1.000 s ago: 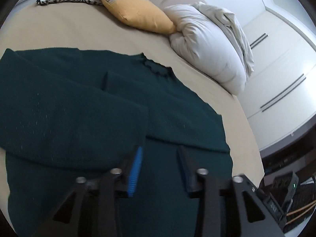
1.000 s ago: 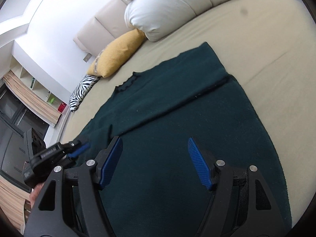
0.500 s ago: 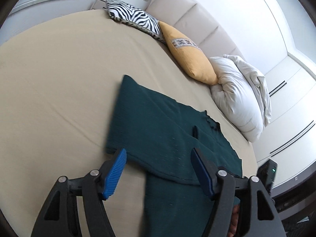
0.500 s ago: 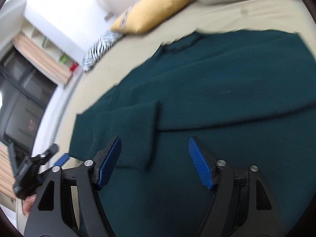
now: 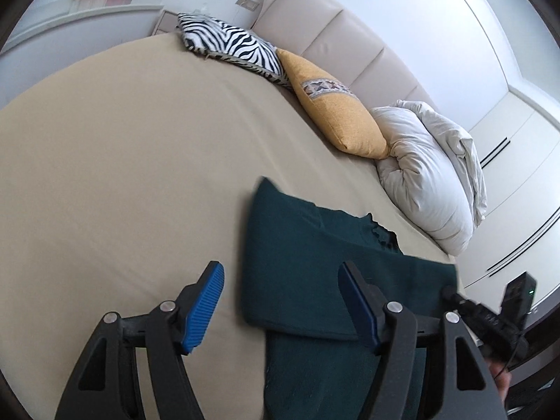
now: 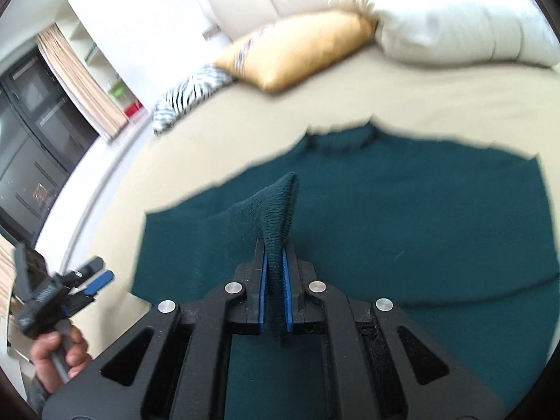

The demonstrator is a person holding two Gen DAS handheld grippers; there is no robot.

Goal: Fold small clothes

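Right gripper (image 6: 275, 280) has just closed, pinching the dark-green sweater's (image 6: 402, 231) ribbed, apparently cuff edge; left gripper (image 5: 281, 306) spread.

Beige bed (image 5: 105, 175); zebra pillow (image 5: 234, 47), yellow cushion (image 5: 336, 119), white duvet (image 5: 427, 175) along headboard (image 5: 343, 42); curtain (image 6: 80, 80), blurred.

Sweater (image 6: 402, 227) hem cut off by frame bottom; zebra cushion (image 6: 189, 99) blurred.
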